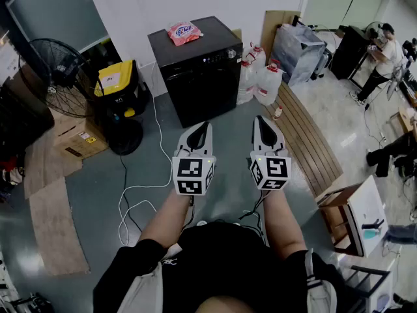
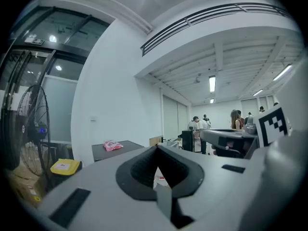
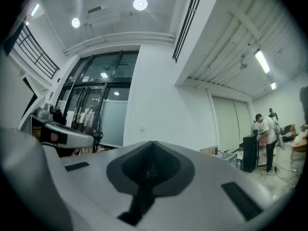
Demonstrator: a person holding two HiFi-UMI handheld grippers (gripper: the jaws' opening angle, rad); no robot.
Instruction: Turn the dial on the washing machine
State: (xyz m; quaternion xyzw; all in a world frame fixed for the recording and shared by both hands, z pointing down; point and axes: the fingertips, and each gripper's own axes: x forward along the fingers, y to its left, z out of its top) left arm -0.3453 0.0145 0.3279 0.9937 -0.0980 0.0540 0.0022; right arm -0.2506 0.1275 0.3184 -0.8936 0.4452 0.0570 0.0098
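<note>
1. The washing machine [image 1: 199, 77], a black box, stands on the floor at the far middle. Its dial [image 1: 231, 54] is at the right end of the front panel's top strip.
2. A pink packet [image 1: 184, 32] lies on the machine's lid.
3. The left gripper [image 1: 201, 128] hovers over the floor near the machine. Its fingers meet at the tips and hold nothing.
4. The right gripper [image 1: 262, 121] hovers beside it, well apart from the dial, with its fingers closed and empty.
5. Water jugs [image 1: 264, 80] stand just right of the machine.
</note>
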